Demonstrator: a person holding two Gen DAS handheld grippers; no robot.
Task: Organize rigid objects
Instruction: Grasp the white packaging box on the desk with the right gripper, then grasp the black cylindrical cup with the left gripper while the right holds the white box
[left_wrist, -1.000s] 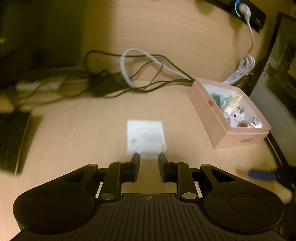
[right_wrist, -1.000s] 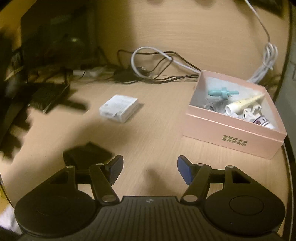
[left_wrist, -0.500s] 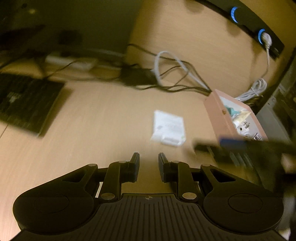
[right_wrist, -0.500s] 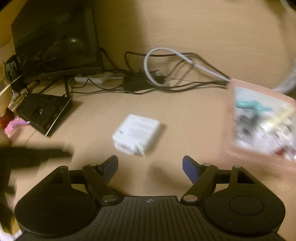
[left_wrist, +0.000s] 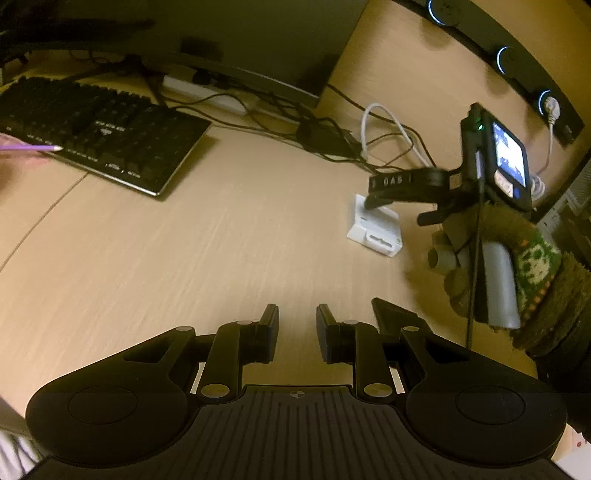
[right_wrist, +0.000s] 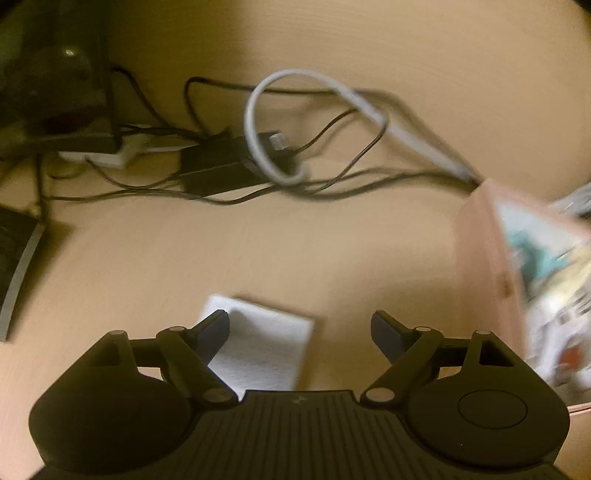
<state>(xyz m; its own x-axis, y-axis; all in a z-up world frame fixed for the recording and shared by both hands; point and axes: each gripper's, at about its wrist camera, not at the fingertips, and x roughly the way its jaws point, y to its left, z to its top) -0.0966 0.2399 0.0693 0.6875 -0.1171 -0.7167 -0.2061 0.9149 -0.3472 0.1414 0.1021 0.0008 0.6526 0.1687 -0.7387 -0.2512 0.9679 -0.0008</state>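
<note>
A small white box (right_wrist: 266, 350) lies flat on the wooden desk, just under my right gripper (right_wrist: 299, 325). The right jaws are opening and stand wide; the box lies below them, toward the left finger, and no pad presses on it. An open pink box (right_wrist: 480, 258) with several small items, blurred here, stands to the right. In the left wrist view the white box (left_wrist: 376, 229) shows at the right with the right gripper (left_wrist: 373, 192) over it, held by a hand in a green knitted glove (left_wrist: 532, 258). My left gripper (left_wrist: 295, 314) hovers over bare desk, nearly closed on nothing.
A black keyboard (left_wrist: 92, 129) sits at the far left under a monitor. A tangle of black and white cables (right_wrist: 295, 147), a black power adapter (right_wrist: 221, 166) and a white power strip (right_wrist: 110, 155) lie along the back of the desk.
My left gripper swung left, so the pink box left its view and the keyboard came in. My right gripper moved forward and left over the white box, its jaws spreading wider.
</note>
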